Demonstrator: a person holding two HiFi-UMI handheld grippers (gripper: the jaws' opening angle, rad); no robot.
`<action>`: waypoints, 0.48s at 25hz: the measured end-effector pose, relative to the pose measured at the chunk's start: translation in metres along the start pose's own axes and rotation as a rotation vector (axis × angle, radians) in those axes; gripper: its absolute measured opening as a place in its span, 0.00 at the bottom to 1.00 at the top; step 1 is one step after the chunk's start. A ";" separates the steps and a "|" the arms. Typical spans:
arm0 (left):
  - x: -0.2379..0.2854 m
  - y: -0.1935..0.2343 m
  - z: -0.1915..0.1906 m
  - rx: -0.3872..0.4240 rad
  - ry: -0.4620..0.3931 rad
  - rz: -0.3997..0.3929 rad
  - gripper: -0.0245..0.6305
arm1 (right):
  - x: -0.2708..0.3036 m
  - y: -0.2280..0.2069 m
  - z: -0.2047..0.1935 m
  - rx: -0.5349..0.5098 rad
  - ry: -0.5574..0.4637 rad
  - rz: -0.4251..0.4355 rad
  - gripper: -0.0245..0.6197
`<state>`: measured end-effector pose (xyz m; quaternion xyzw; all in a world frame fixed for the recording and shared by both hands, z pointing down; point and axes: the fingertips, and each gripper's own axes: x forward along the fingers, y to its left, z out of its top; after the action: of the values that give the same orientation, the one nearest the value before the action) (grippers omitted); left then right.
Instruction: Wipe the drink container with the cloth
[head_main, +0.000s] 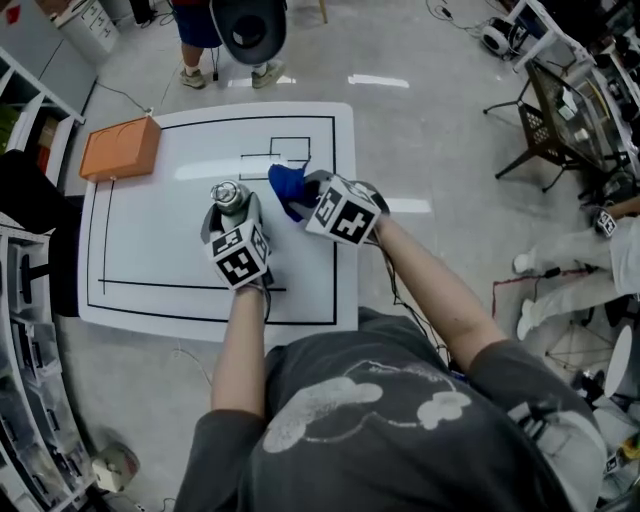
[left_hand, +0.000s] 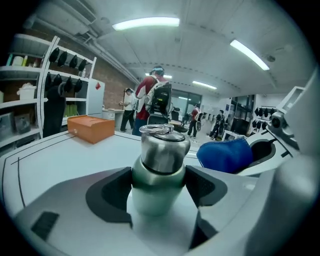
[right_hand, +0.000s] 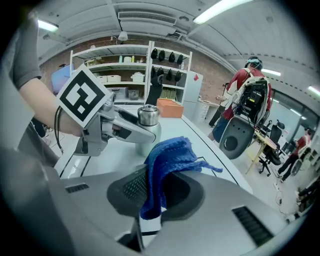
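The drink container (head_main: 228, 196) is a pale green bottle with a steel top and stands upright near the middle of the white table (head_main: 150, 260). My left gripper (head_main: 233, 216) has its dark pads against both sides of the bottle (left_hand: 159, 170). Just to the bottle's right, my right gripper (head_main: 300, 198) is shut on a blue cloth (head_main: 285, 183). In the right gripper view the cloth (right_hand: 167, 160) hangs pinched between the pads, a short way from the bottle (right_hand: 148, 117). In the left gripper view the cloth (left_hand: 225, 155) is bunched to the right of the bottle and does not touch it.
An orange box (head_main: 121, 148) lies at the table's far left corner. Black lines are drawn on the tabletop. A person (head_main: 200, 40) stands beyond the far edge beside a black chair (head_main: 250, 28). Shelving (right_hand: 125, 75) runs along the left, and a metal rack (head_main: 545, 125) stands to the right.
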<state>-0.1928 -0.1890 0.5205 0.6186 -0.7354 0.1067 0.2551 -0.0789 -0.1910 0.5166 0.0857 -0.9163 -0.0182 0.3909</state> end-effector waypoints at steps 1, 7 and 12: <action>0.000 -0.001 0.001 0.002 -0.005 -0.003 0.55 | -0.001 -0.001 0.000 -0.005 0.001 0.003 0.10; -0.001 -0.002 0.001 0.036 0.013 -0.068 0.55 | 0.001 -0.005 0.004 -0.019 -0.004 0.006 0.10; -0.002 -0.008 -0.002 0.143 0.062 -0.240 0.55 | 0.004 -0.009 0.022 -0.044 -0.023 0.006 0.10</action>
<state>-0.1841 -0.1878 0.5196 0.7153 -0.6383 0.1466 0.2439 -0.0963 -0.2012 0.5037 0.0743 -0.9203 -0.0382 0.3822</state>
